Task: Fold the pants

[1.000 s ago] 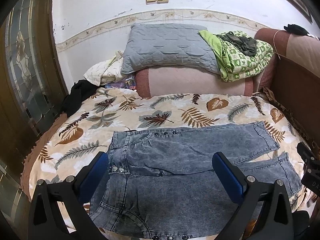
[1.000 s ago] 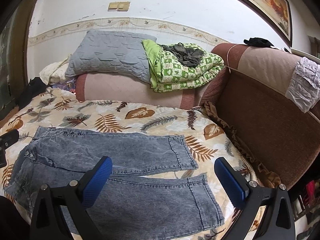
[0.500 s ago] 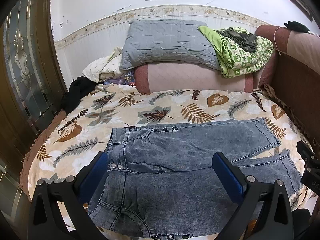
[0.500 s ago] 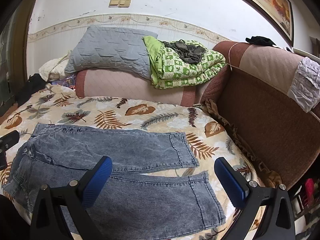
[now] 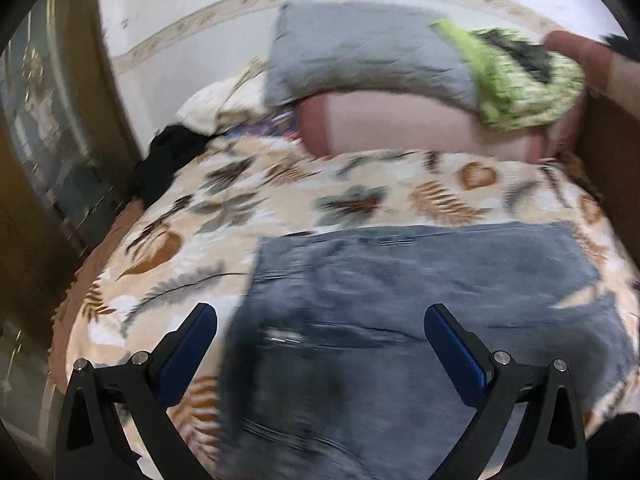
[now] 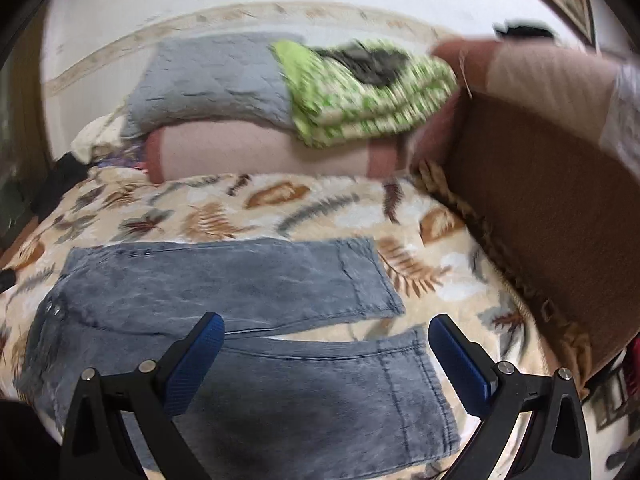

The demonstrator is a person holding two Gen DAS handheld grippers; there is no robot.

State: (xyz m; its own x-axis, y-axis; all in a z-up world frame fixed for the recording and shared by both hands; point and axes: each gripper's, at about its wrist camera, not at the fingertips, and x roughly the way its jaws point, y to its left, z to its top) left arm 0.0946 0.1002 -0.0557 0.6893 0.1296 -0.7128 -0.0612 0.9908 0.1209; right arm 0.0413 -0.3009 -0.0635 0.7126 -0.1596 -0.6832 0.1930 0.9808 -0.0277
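While both wrist views are smeared by motion, the grey denim pants (image 6: pixel 240 320) are seen larger and lower in frame than half a second ago, which suggests both tools are being brought down toward them. The pants are laid flat on the leaf-print bedspread (image 6: pixel 280 200), waistband toward the left edge of the bed and hems toward the right edge, with the two legs spread slightly apart near the hems. The left gripper (image 5: pixel 320 344) is held with its blue pads wide apart over the waistband end, nothing between them. The right gripper (image 6: pixel 326 354) is likewise spread wide and empty, poised above the nearer leg close to its hem. No fold is yet made and no fabric is seen gripped. A first grasp at waistband and hem is judged to be the step in hand, probably to lay one leg over the other. At the head of the bed a grey pillow (image 6: pixel 208 76) and a green quilt (image 6: pixel 360 92) are stacked, well apart from the denim.
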